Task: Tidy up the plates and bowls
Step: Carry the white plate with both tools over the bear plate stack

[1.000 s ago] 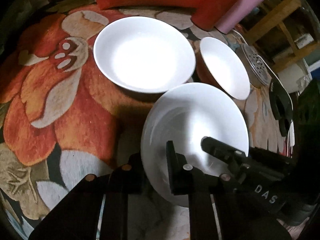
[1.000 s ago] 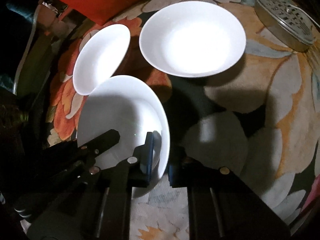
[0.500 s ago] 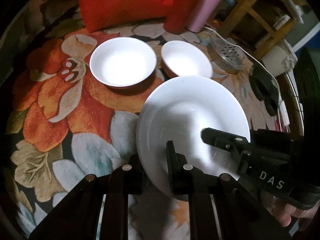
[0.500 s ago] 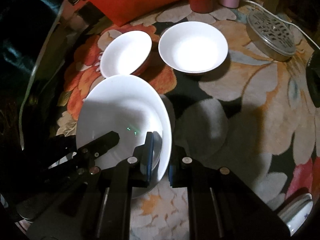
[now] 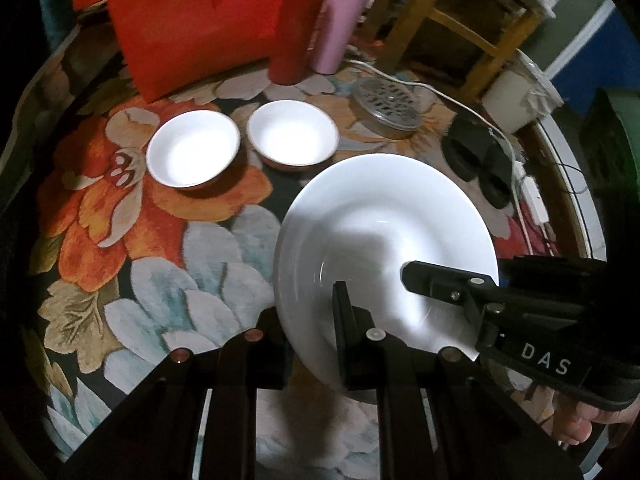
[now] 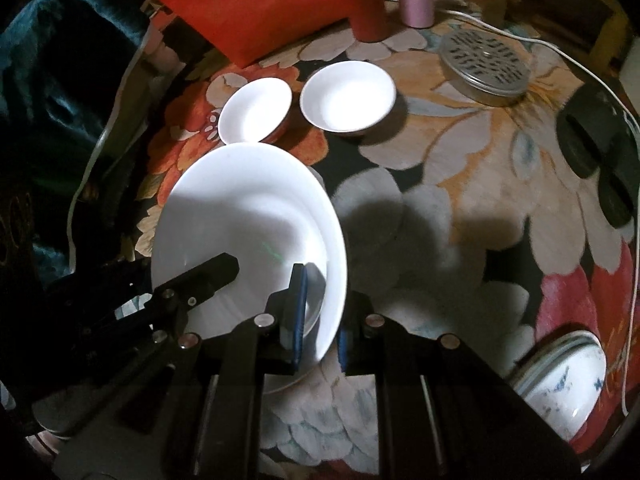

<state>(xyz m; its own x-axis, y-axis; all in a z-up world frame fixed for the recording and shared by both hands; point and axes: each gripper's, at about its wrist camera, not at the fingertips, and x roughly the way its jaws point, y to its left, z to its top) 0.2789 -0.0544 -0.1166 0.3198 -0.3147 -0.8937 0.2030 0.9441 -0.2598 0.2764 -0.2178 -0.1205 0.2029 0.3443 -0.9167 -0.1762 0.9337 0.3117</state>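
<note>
A large white plate (image 5: pixel 384 220) is held off the floral tablecloth by both grippers. My left gripper (image 5: pixel 312 344) is shut on its near left rim. My right gripper (image 6: pixel 320 316) is shut on its right rim, and the plate (image 6: pixel 240 208) fills the left of the right wrist view. Each gripper shows in the other's view, reaching over the plate. Two small white bowls (image 5: pixel 192 148) (image 5: pixel 294 134) stand side by side on the cloth beyond the plate; they also show in the right wrist view (image 6: pixel 254 110) (image 6: pixel 348 96).
A red bag (image 5: pixel 192 20), a red bottle (image 5: pixel 296 28) and a pink bottle (image 5: pixel 342 20) stand at the back. A round metal tin (image 5: pixel 386 108), black objects (image 5: pixel 476 160) and a white cable (image 5: pixel 528 196) lie at the right. A blue-patterned bowl (image 6: pixel 560 380) sits near right.
Both grippers have lifted and pulled back with the plate. The two bowls now look smaller and farther away, and more of the table shows.
</note>
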